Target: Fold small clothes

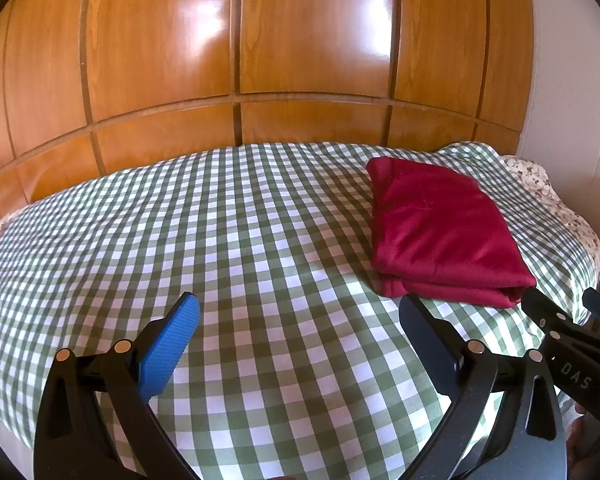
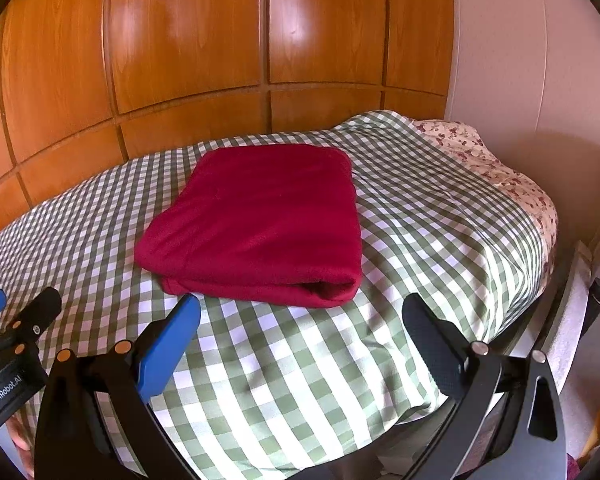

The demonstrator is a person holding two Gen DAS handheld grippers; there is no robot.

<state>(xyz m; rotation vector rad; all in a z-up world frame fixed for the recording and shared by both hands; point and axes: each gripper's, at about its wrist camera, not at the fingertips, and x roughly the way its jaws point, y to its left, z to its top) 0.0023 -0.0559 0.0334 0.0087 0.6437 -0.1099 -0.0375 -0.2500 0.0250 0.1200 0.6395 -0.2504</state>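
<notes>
One dark red fleecy garment point(image 2: 256, 228) lies on the green-and-white checked bedspread point(image 2: 420, 240), already doubled into a neat thick rectangle with its layered edge facing the grippers. From where I stand the folding looks finished, or nearly so; no other clothes show on the bed. The left gripper point(image 1: 300, 344) hangs over bare cloth, jaws spread wide and holding nothing. The right gripper point(image 2: 300, 344) hovers just short of the garment's near edge, equally released. Behind stands a glossy wooden panelled wardrobe point(image 2: 180, 60).
</notes>
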